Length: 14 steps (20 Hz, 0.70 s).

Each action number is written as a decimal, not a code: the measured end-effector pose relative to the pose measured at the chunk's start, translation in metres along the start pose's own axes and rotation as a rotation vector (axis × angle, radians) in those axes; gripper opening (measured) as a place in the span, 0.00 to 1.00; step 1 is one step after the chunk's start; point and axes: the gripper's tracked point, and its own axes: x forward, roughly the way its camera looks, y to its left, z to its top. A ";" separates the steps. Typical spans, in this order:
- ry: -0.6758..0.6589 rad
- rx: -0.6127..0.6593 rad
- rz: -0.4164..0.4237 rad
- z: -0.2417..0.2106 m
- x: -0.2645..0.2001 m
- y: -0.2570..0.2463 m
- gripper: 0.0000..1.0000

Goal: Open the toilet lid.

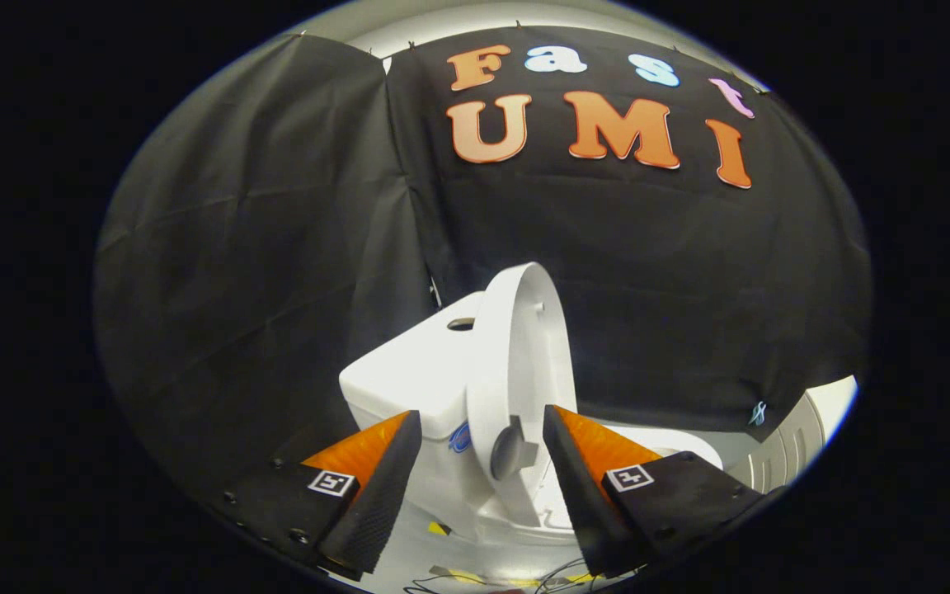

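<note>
A white toilet stands just ahead of my fingers, its tank behind and to the left with a round flush hole on top. The lid stands raised, close to upright, seen nearly edge-on, with a grey bumper on its underside. Below it to the right lies the seat and bowl rim. My gripper is open, the fingers spread wide on either side of the lid's lower part. Neither finger touches the lid, as far as I can tell.
Black cloth walls close in behind and on both sides of the toilet. A white ribbed object sits at the right beyond the bowl. Yellow tape marks and thin cables lie on the pale floor below the fingers.
</note>
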 end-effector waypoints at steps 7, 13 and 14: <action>-0.097 0.050 -0.055 0.049 -0.052 -0.104 0.95; -0.160 0.090 -0.148 0.070 -0.107 -0.210 0.95; -0.166 0.086 -0.172 0.071 -0.118 -0.229 0.95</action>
